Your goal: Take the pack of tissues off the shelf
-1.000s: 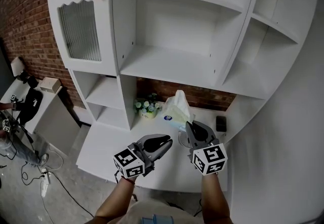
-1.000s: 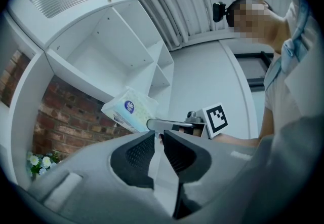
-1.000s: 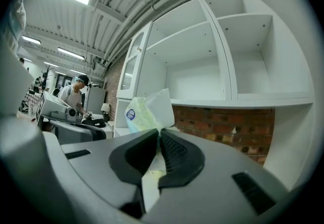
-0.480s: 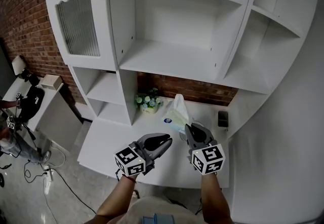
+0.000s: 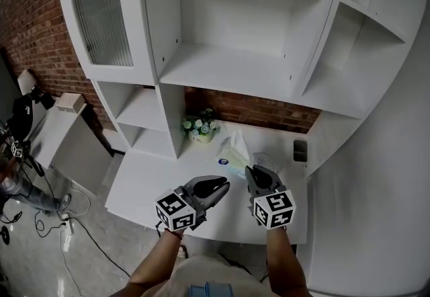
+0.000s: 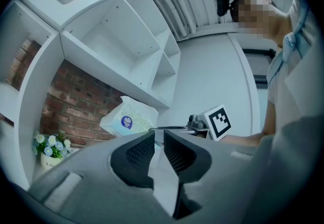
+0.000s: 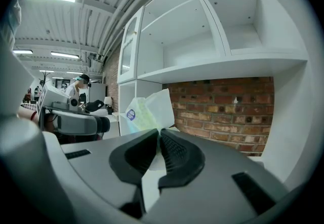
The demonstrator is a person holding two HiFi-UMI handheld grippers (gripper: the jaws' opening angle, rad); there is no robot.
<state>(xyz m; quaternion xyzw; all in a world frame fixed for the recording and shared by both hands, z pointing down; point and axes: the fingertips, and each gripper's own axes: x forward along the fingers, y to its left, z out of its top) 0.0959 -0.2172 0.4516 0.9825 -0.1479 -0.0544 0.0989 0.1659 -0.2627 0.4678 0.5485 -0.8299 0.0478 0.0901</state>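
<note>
Left gripper [image 5: 222, 186] sits in the lower middle of the head view, just left of centre, over the front part of the white counter [image 5: 144, 185]. Its jaws are drawn together to a narrow slit with nothing between them, and its marker cube [image 5: 175, 211] faces the camera. Above it, at the back of the counter, a small pot of flowers [image 5: 200, 129] stands beside the upright panel of the white shelf unit [image 5: 228, 80].

Just right of the flowers is the pack of tissues [image 5: 235, 150], pale green and white with a round blue label. It lies below the shelves and in front of the brick wall [image 5: 269, 114], over the middle of the counter. The right gripper [image 5: 250, 171], lower centre-right, has its jaws pressed together on the near edge of the pack's wrapper, as the right gripper view shows. Whether the pack's underside touches the counter cannot be told.

Further right, near the counter's back corner, a small dark object [image 5: 299, 150] stands apart from the pack.
</note>
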